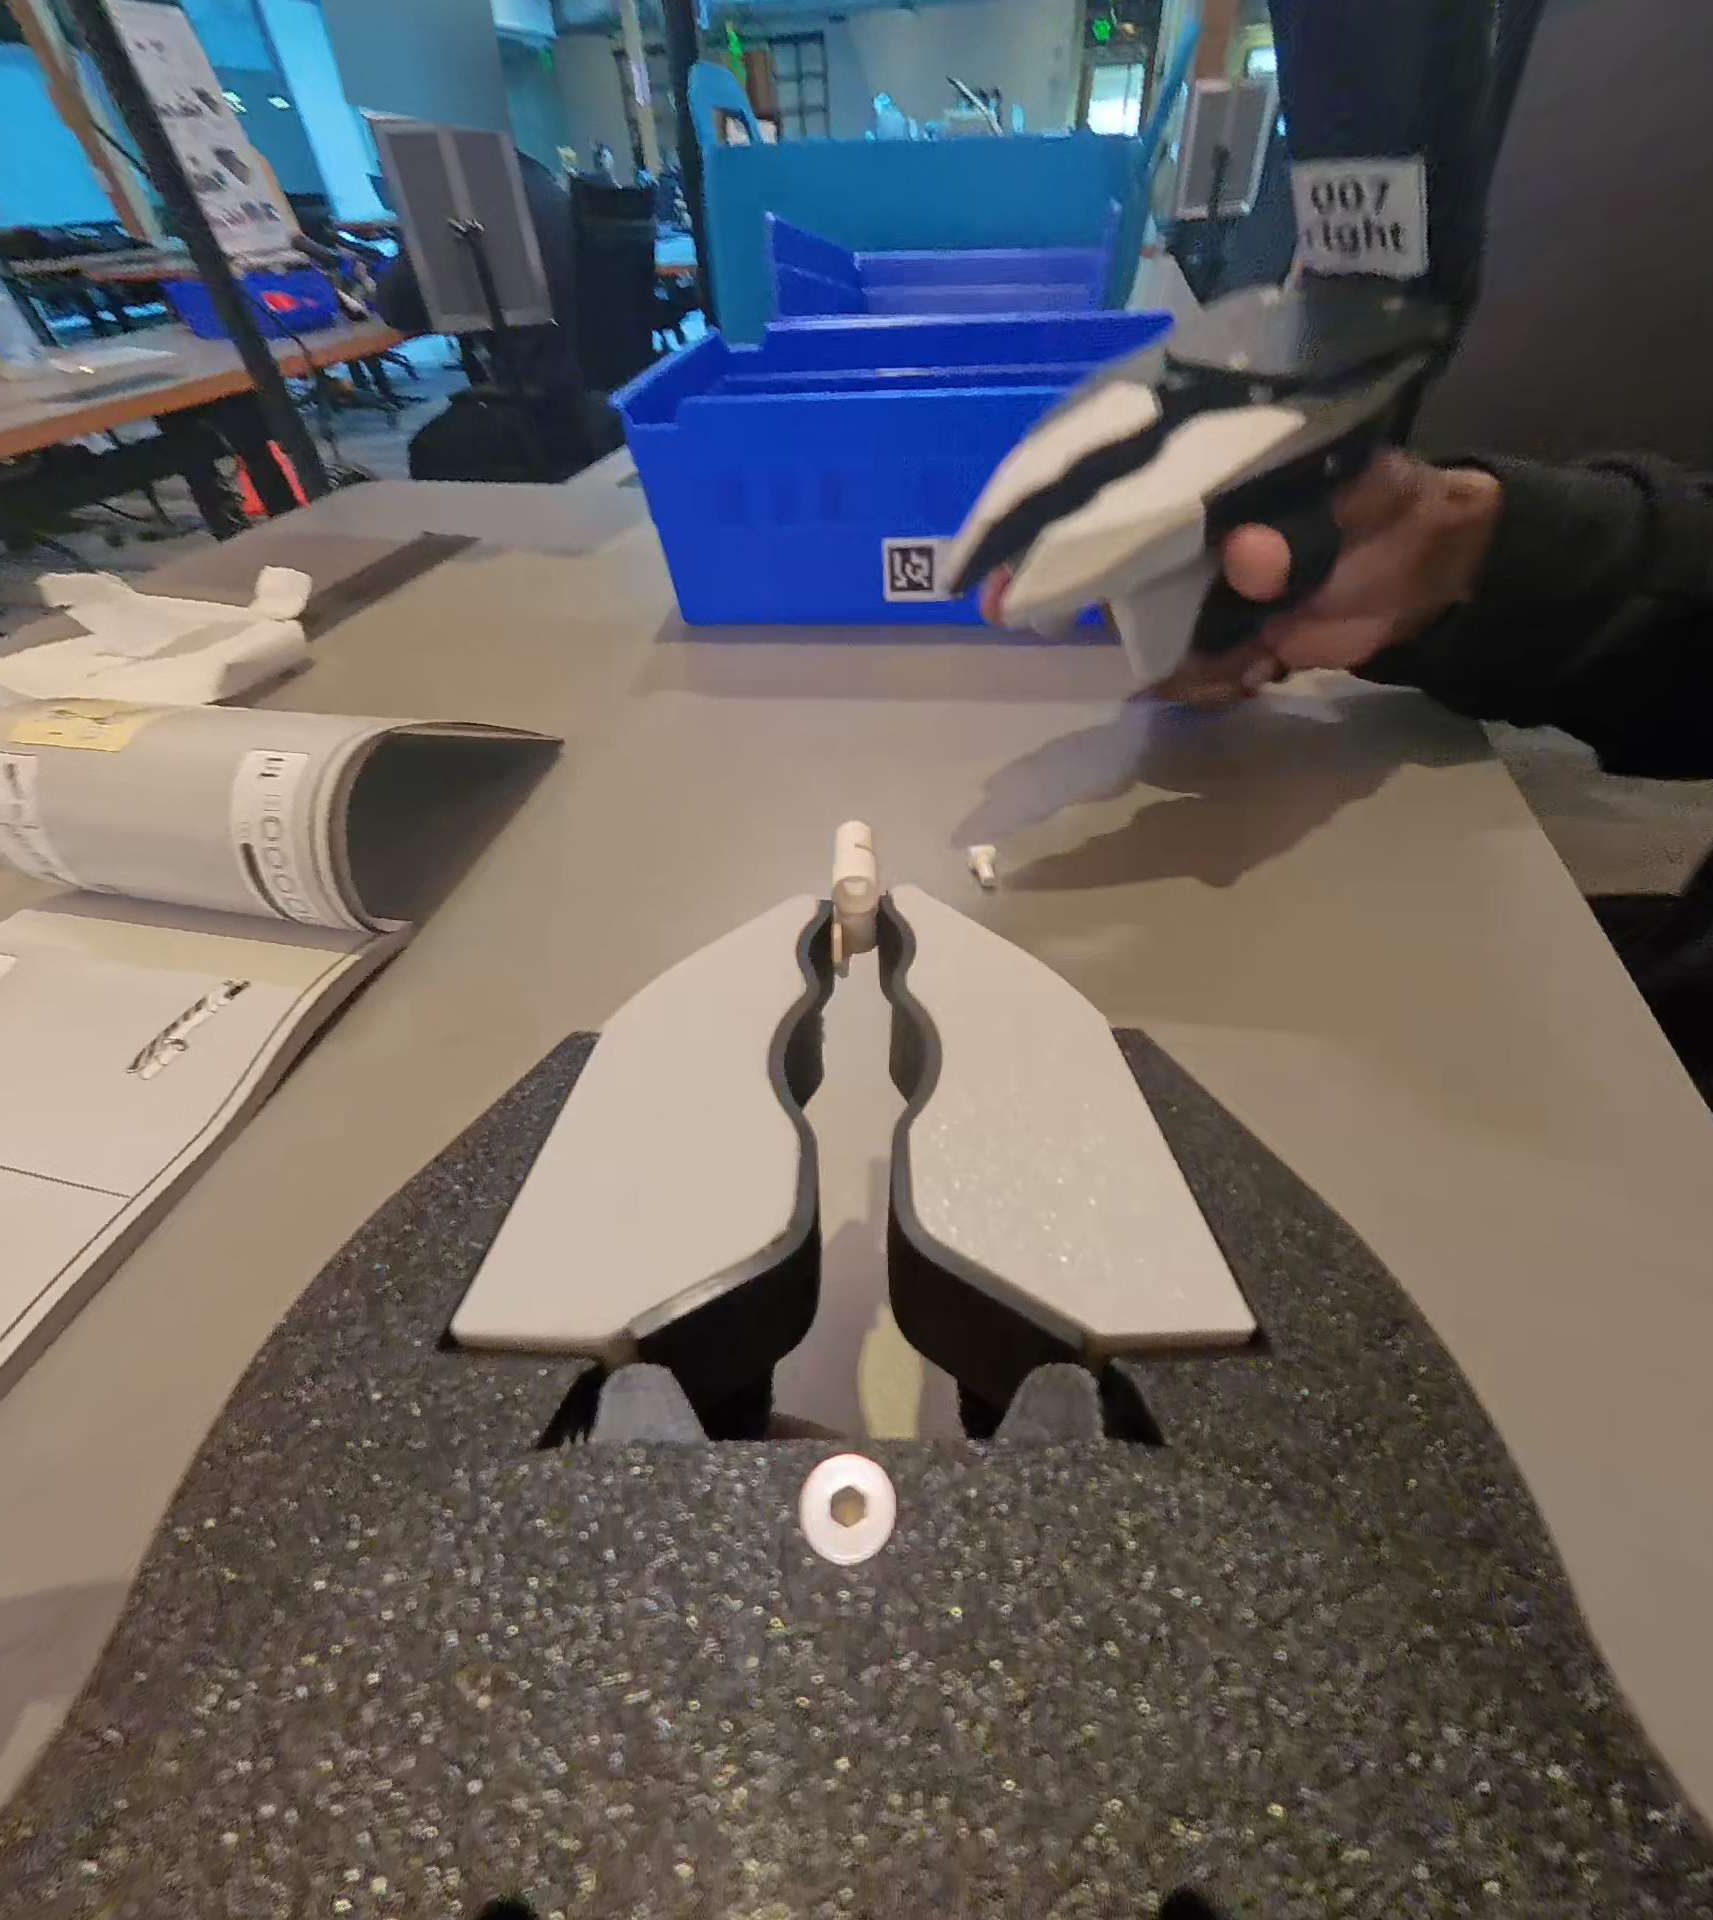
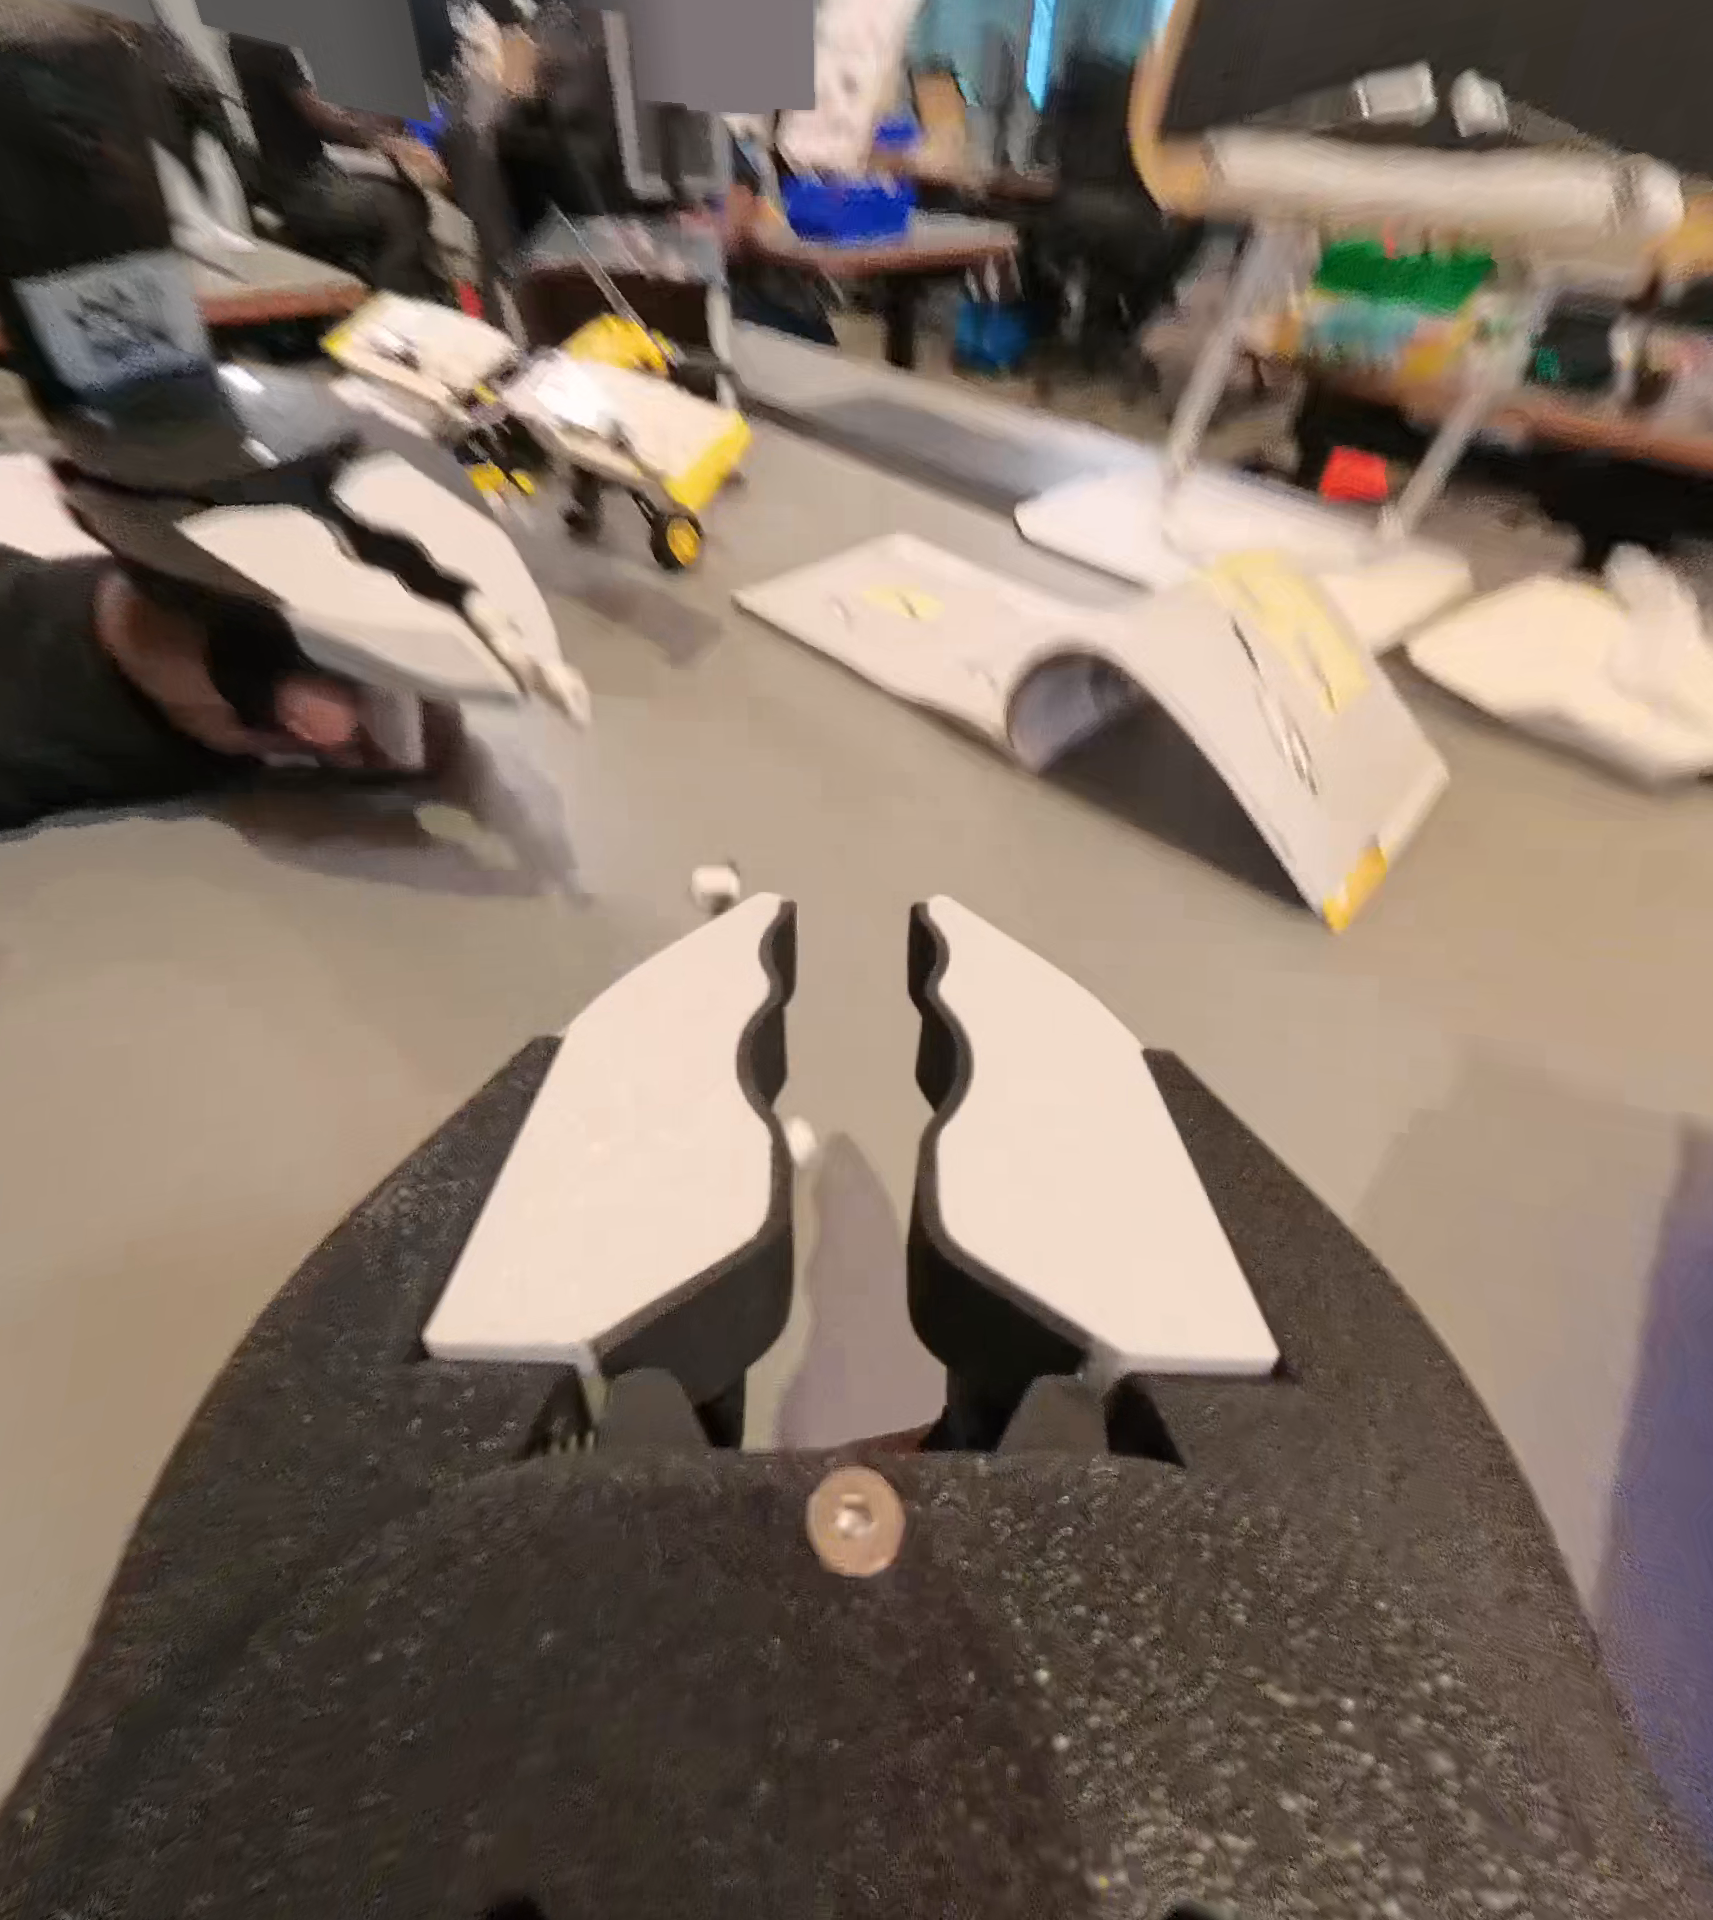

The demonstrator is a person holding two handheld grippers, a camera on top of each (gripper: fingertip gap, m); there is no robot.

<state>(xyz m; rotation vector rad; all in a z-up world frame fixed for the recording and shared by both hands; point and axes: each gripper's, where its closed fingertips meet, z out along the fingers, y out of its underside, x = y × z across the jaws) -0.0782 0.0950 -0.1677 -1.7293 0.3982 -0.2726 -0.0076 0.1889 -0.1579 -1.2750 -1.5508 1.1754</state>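
Pinching a small cream plastic peg [image 1: 853, 902] at its very tips, the left tool [image 1: 853, 920] sits low over the grey bench [image 1: 623, 790], jaws nearly together w/ both pads pressed on the peg's lower half. The peg's long axis runs straight fwd, in line w/ the fingers, and its free end pokes out past them.

The right tool [image 2: 852, 914] is parted and has hold of nothing; plain bench shows through the gap between its fingers. A tiny white plastic stub [image 1: 983, 864] lies loose on the bench, just right of and a bit beyond the left tool's tips. From the right tool's side that stub [image 2: 715, 885] sits just off the left fingertip, outside the gap, not touching as far as I can tell. Its long axis looks slanted, but it's too small to be sure.

So the right tool is nearer the stub, approx. level w/ it. An open grey instruction booklet [image 1: 239, 821] lies on the far side of the left tool, blue plastic bins [image 1: 790, 488] at the back.
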